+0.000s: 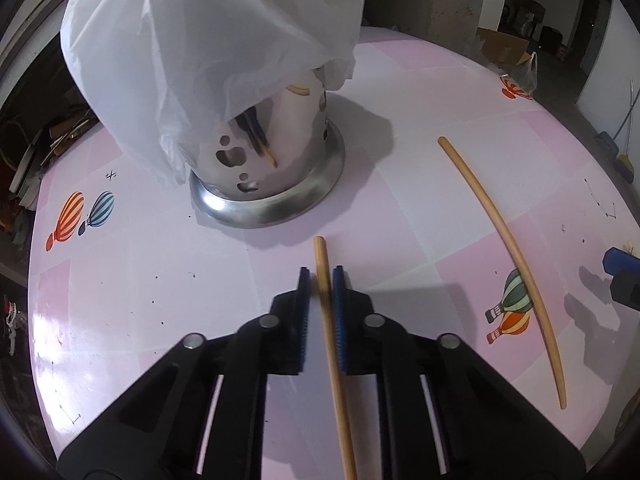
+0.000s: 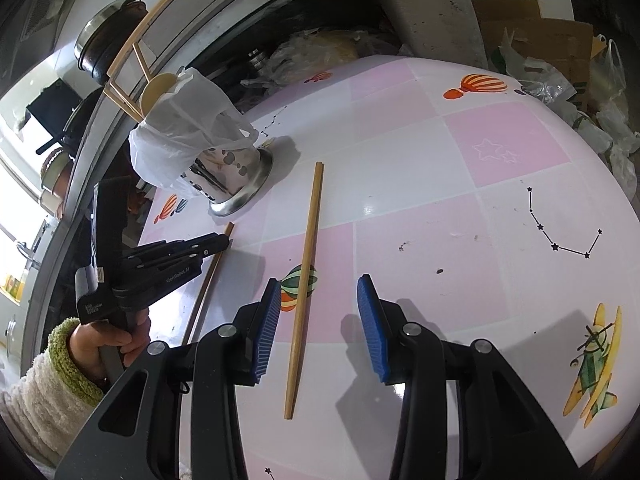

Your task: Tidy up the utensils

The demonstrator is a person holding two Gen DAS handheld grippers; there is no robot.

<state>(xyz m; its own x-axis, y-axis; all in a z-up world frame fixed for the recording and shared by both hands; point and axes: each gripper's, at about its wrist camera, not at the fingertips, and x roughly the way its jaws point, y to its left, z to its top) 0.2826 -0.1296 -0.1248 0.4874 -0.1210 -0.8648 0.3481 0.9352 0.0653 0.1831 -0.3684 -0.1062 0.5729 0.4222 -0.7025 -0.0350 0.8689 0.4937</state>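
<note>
Two wooden chopsticks lie on the pink-and-white table. My left gripper [image 1: 322, 276] straddles one chopstick [image 1: 332, 356]; the blue pads are close on either side with a thin gap showing, so the grip is unclear. A steel utensil holder [image 1: 276, 152], partly covered by a white plastic bag [image 1: 208, 40], stands just beyond it. The second chopstick [image 1: 508, 252] lies to the right. In the right wrist view, my right gripper [image 2: 320, 292] is open low over that second chopstick [image 2: 306, 280], which lies between its fingers. The left gripper [image 2: 216, 245] and holder [image 2: 236, 176] are at left.
Utensils stand inside the holder [image 2: 160, 84] under the bag. The round table's edge [image 2: 616, 216] curves off to the right, with cardboard and plastic bags [image 2: 560, 76] on the floor beyond. A counter with pots [image 2: 108, 36] runs along the left.
</note>
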